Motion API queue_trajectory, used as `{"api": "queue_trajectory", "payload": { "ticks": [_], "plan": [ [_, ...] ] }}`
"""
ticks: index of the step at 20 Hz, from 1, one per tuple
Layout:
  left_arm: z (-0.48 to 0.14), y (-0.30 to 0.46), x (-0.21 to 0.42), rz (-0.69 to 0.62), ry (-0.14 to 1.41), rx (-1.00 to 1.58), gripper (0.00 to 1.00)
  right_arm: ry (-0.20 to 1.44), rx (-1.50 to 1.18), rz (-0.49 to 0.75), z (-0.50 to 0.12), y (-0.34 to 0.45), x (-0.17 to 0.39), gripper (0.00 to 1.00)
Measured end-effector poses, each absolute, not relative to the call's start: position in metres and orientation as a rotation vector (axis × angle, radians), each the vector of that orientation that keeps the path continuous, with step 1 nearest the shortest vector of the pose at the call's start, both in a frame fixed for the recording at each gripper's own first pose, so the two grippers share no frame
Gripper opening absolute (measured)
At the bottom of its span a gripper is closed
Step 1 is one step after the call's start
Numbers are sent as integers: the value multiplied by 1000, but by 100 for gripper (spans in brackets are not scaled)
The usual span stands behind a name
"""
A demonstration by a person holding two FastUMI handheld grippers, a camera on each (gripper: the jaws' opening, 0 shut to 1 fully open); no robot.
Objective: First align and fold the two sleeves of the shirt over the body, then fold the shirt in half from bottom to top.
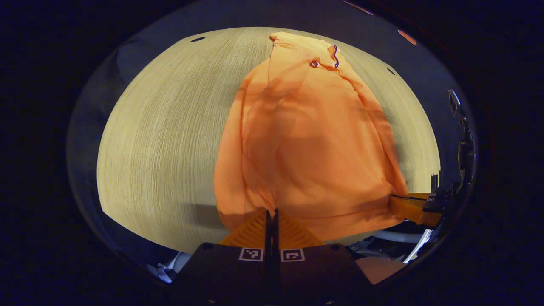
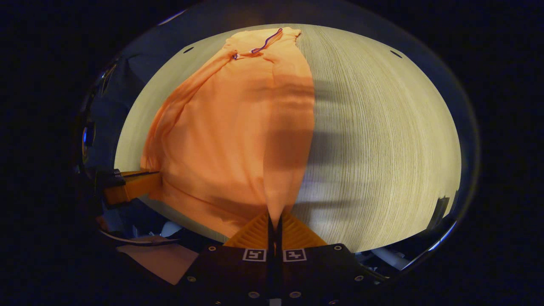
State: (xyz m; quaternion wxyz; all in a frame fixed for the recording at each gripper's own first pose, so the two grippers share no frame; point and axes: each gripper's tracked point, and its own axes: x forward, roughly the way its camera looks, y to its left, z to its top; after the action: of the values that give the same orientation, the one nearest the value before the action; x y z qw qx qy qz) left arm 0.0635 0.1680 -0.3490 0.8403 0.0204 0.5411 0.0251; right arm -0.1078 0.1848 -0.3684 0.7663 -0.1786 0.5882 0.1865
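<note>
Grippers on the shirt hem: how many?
2. The left gripper pinches one bottom corner of the shirt; the right gripper pinches the other. Both are shut on the fabric above the table.

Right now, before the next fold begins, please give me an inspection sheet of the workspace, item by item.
Surface: pale wood-grain table, bare around the cloth.
Job's things: orange shirt lies lengthwise, collar end at the far edge, near hem raised at both corners.
Clutter: nothing seen.
Grippers: left gripper is shut on the shirt's near hem; right gripper is shut on the other hem corner.
Cables: nothing seen on the table; light-coloured tubing shows below the near edge, kind unclear.
Surroundings: dark booth beyond the table; small dark slots near the table's far corners.
</note>
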Motion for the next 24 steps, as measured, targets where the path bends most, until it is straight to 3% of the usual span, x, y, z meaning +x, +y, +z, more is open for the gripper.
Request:
{"api": "queue_trajectory", "payload": {
  "ticks": [10,24],
  "plan": [
    [-255,149,113,-1,961,29,0,1143,-322,481,-291,226,-62,0],
    [-157,149,258,-33,753,50,1,940,-325,517,-210,288,71,0]
  ]
}}
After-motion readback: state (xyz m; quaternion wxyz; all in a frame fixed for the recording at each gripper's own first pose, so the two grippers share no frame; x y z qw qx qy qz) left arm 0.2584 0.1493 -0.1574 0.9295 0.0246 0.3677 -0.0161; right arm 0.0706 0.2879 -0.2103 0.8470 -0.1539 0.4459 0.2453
